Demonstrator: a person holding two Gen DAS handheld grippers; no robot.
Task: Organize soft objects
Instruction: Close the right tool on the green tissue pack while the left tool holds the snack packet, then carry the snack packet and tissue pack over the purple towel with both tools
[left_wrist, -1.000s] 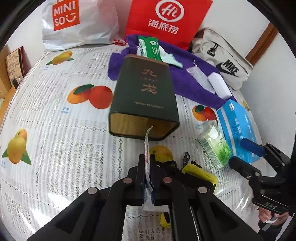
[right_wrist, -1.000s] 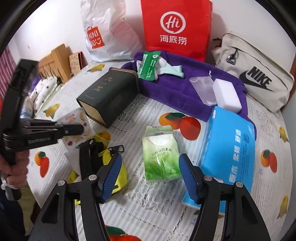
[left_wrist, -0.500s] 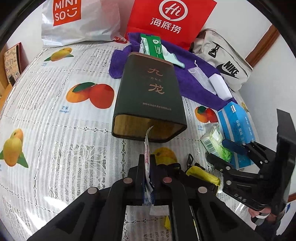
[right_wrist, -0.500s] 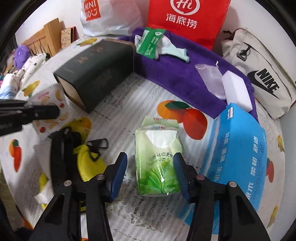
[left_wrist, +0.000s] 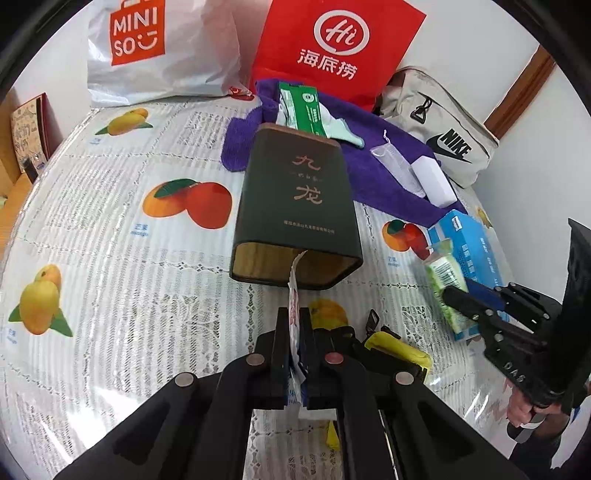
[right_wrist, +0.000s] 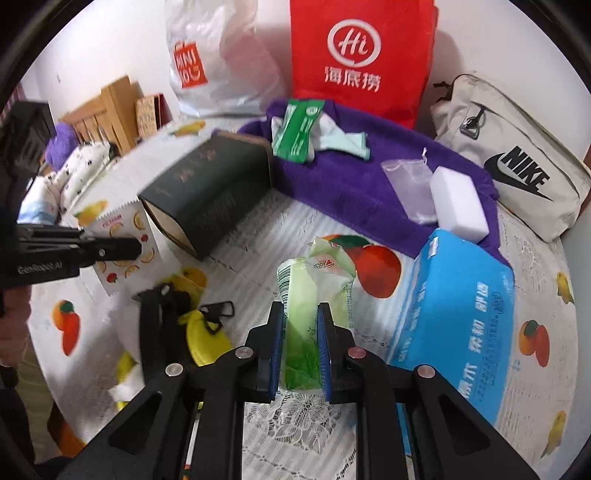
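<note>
On the far left of the right wrist view, the left hand-held gripper (right_wrist: 110, 251) is clamped on a flat white sachet (right_wrist: 123, 245) printed with fruit slices, and it holds the sachet above the desk (right_wrist: 258, 236), which is covered with a cloth of lace and fruit pictures. In the left wrist view the same sachet (left_wrist: 293, 295) stands on its edge between the two closed fingers, and its top corner points to the open end of a dark green box (left_wrist: 299, 206) that lies on its side just in front. Below the sachet, near the desk's front edge, there is a yellow pouch (right_wrist: 203, 332) with black straps and clips. To the right of it, the right hand-held gripper (right_wrist: 301, 350) is pressed together on a soft green tissue pack (right_wrist: 314, 295); the blue pads (right_wrist: 275, 354) squeeze the pack at its lower part, and the pack is tilted with its top away from the camera. Just beside the pack on the right lies a blue tissue package (right_wrist: 458, 321). Behind them a purple towel (right_wrist: 351, 184) carries a green packet (right_wrist: 299, 129), a mint cloth (right_wrist: 343, 142), a small clear pouch (right_wrist: 410, 188) and a white sponge block (right_wrist: 460, 203). At the back stand a white Miniso bag (right_wrist: 218, 62) and a red bag (right_wrist: 360, 55), and at the far right a beige Nike bag (right_wrist: 517, 162).
</note>
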